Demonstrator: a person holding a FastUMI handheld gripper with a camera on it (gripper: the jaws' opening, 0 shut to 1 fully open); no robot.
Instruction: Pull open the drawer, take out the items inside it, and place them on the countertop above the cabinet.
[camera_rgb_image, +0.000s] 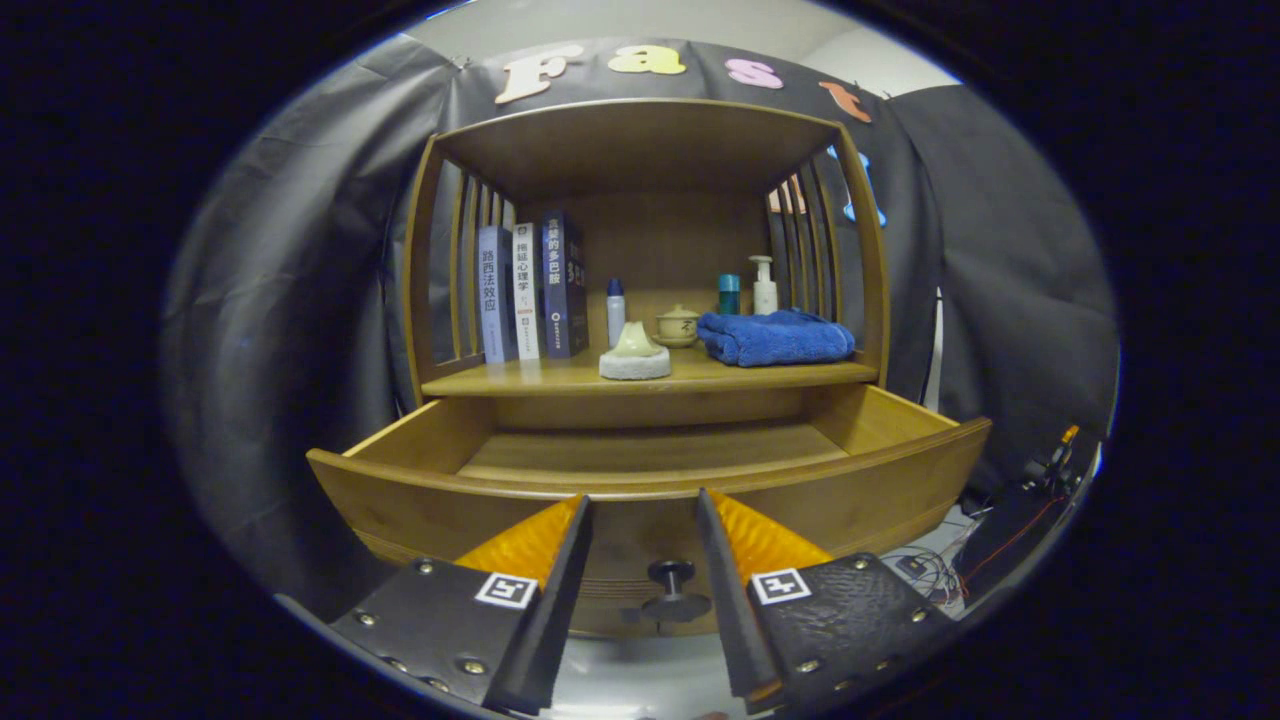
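The wooden drawer (880, 490) stands pulled out toward me from the cabinet. The part of its floor that I see is bare wood; its near strip is hidden behind the front panel. The dark round knob (672, 588) on the drawer front sits between my two fingers, untouched by either. My gripper (644, 497) is open, its tips level with the drawer's top rim. On the countertop (560, 380) above stand a pale green piece on a white base (635, 352), a folded blue towel (778, 337), a lidded ceramic jar (677, 325) and a small bottle (615, 310).
Three books (530, 290) lean at the left of the shelf, and a teal bottle (729, 294) and a pump bottle (764, 285) stand at the back right. Slatted sides and a wooden top enclose the shelf. Cables (940, 570) lie on the floor to the right.
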